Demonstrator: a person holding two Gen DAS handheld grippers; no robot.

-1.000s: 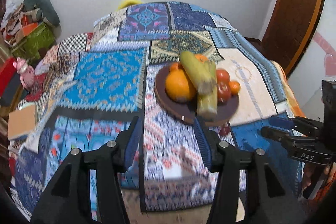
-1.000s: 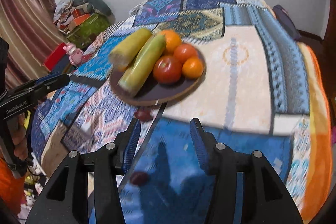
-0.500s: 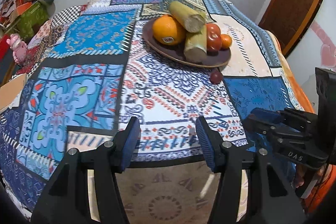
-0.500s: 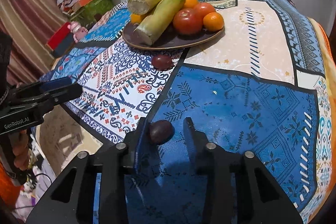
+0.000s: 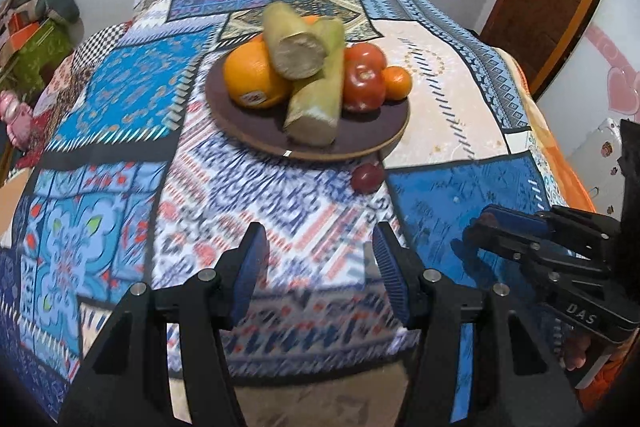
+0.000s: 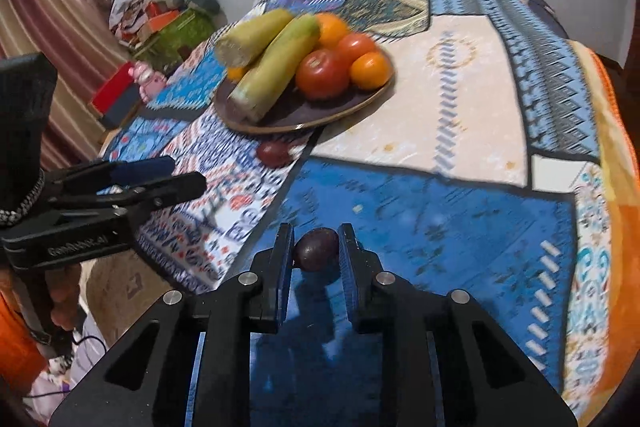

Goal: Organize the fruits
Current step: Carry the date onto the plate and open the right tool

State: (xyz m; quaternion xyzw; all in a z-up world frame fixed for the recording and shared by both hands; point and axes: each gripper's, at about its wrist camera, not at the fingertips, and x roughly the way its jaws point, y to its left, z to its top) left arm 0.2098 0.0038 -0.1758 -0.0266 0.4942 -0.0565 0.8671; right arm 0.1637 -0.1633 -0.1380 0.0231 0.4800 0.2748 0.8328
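Blue patchwork-patterned cloth (image 6: 440,227), brown plate (image 5: 256,131), dark purple fruit (image 6: 316,249), orange citrus (image 5: 252,75)

You are wielding black grippers (image 6: 316,251) with blue ribbed pads (image 5: 390,269), silver screws (image 6: 248,278), and white "DAS" lettering (image 5: 582,311).

Left tool (image 5: 318,259) at 6 o'clock, jaws apart w/ nothing between, over patchwork cloth (image 5: 120,95). Brown plate (image 5: 256,131) near centre, twd 12: orange (image 5: 254,77), two corn cobs (image 5: 304,67), tomatoes (image 5: 364,83), small orange (image 5: 397,82). Dark red fruit (image 5: 367,178) on cloth just beside plate rim, 5 o'clock of it. Right tool (image 5: 480,227) at 3-4 o'clock; can't tell its jaw state here.
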